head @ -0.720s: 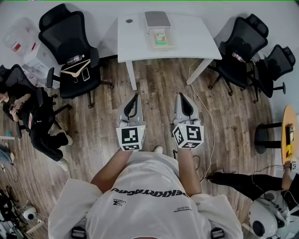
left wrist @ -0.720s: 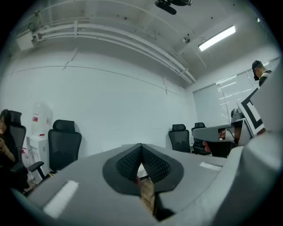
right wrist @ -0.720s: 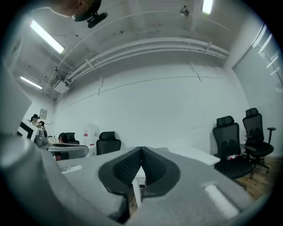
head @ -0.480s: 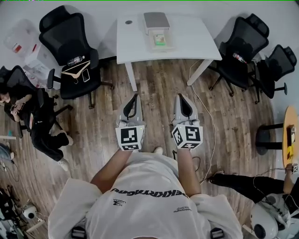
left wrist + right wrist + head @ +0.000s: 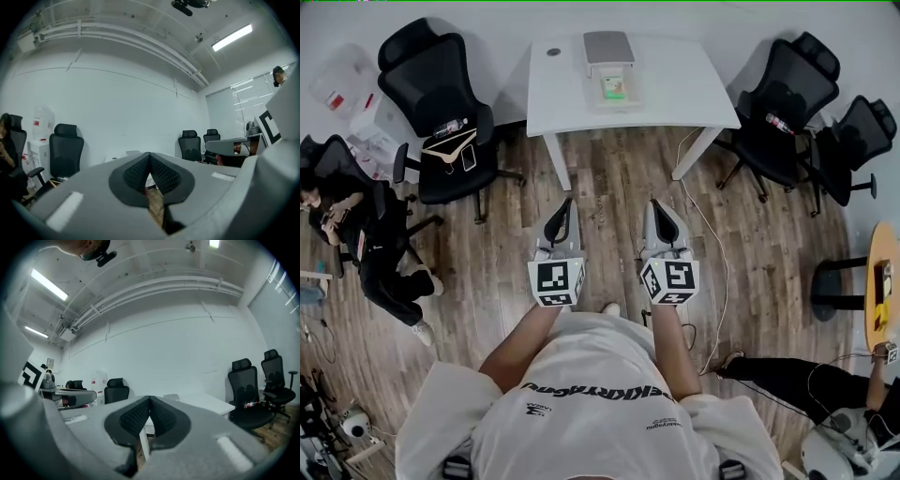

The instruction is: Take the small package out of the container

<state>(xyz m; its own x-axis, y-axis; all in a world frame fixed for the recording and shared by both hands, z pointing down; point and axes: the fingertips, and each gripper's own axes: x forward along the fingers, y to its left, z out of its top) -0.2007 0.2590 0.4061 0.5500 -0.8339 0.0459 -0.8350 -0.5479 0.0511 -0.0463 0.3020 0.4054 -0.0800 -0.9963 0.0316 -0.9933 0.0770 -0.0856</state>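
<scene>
On the white table (image 5: 675,89) at the far side stands a clear container (image 5: 615,86) with a small green and white package (image 5: 614,87) inside, and a grey lid or box (image 5: 608,46) behind it. My left gripper (image 5: 562,203) and right gripper (image 5: 659,205) hang side by side over the wooden floor, well short of the table. Both are shut with nothing between the jaws, as the left gripper (image 5: 149,154) view and the right gripper (image 5: 149,398) view show.
Black office chairs stand left (image 5: 441,103) and right (image 5: 783,103) of the table; another (image 5: 853,131) is further right. A person (image 5: 356,234) sits at the left edge. A cable (image 5: 712,234) runs along the floor by the right table leg. A round wooden table (image 5: 883,281) is at the right.
The view has advanced toward the table: the table and container sit slightly lower and nearer in the head view. Both grippers stay shut and level.
</scene>
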